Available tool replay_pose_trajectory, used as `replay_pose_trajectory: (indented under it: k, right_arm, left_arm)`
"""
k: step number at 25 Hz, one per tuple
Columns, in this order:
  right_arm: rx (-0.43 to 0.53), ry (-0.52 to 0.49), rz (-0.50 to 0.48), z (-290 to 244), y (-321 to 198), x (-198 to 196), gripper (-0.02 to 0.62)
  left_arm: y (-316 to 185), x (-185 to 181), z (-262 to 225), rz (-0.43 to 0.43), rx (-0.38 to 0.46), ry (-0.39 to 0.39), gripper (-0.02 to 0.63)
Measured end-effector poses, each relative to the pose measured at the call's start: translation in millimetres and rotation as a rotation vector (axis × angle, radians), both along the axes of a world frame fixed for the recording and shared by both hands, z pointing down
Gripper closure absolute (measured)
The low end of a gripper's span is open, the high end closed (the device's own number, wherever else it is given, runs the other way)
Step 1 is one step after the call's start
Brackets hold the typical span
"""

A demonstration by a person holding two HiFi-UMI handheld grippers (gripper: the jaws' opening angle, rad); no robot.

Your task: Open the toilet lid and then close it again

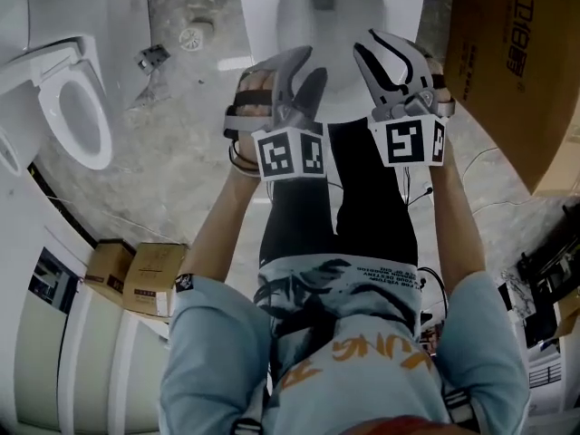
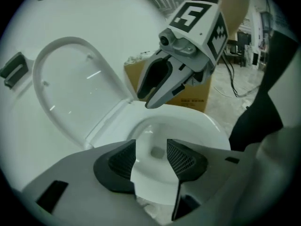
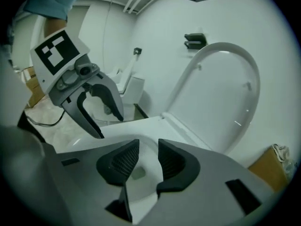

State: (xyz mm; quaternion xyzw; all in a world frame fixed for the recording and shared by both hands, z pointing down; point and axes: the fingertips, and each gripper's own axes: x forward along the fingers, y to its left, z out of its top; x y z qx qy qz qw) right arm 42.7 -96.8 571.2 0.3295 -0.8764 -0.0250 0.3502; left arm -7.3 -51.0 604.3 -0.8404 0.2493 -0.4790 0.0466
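Both the left gripper (image 2: 151, 155) and right gripper (image 3: 148, 157) hover empty, fingers partly apart, above the toilet bowl (image 1: 317, 25); the toilet lid (image 2: 70, 88) stands upright, so closing seems next: hook its edge, lower it.

grey marbled floor (image 1: 163, 152), round drain (image 1: 192, 34); large cardboard box (image 1: 517, 71) right, second toilet (image 1: 77, 120) left; white wall (image 3: 155, 27).

- A spare toilet (image 1: 77, 120) is standing on the floor (image 1: 163, 170).
- A drain (image 1: 192, 34) is sitting near that toilet.
- Two small boxes (image 1: 136, 275) are lying near it.
- A big box (image 1: 507, 62) is standing well apart from it.
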Motion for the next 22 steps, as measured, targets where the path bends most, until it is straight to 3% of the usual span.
replay_pose_trajectory:
  k: [8,11,16,22]
  right_arm:
    - [-0.225,0.125,-0.229,77.0,114.5,-10.1,0.357]
    - [-0.292,0.145,-0.3,96.5,149.4,-13.0,0.319]
    - [-0.379,0.241,-0.433,129.9,195.9,-14.1,0.241]
    - [-0.348,0.377,-0.547,164.6,222.7,-18.4,0.229]
  left_arm:
    - [116.0,-12.7,69.0,0.293,-0.124,-0.185,0.301]
    - [149.9,-11.2,85.4,0.372,-0.173,-0.213,0.28]
    - [168.6,-12.3,110.3,0.366,-0.189,-0.279,0.261]
    - [169.8,-6.5,135.8,0.328,-0.153,-0.327,0.261]
